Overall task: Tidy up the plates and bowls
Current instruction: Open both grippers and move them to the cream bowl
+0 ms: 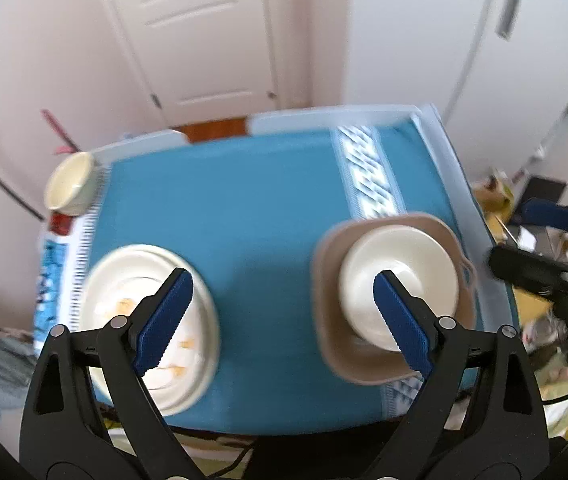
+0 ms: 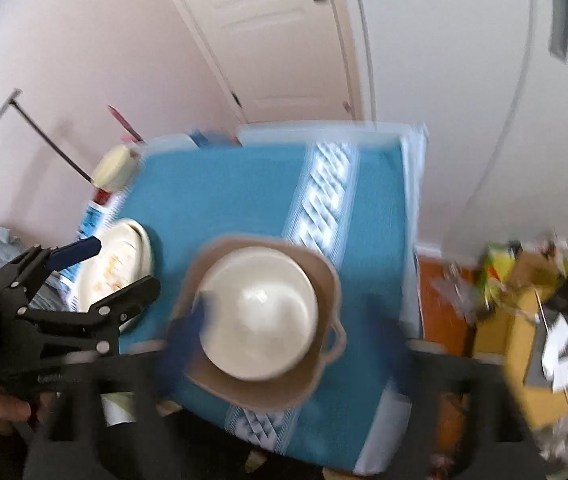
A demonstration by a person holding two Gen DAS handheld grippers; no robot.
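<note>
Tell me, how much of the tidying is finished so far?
One step looks done: a white bowl already sits inside the square tan dish. Nothing is in hand; the left gripper is open and empty, and the right gripper is too blurred to judge. Left to do: the round plate and the small cup at the far corner stand apart on the blue cloth.

Right gripper (image 2: 284,344) fingers (image 2: 181,334) motion-blurred

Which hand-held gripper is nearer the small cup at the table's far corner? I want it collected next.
Left. The left hand-held gripper hangs over the table's left side, beyond the patterned plate from the small cup; the right hand-held gripper straddles the white bowl.
</note>
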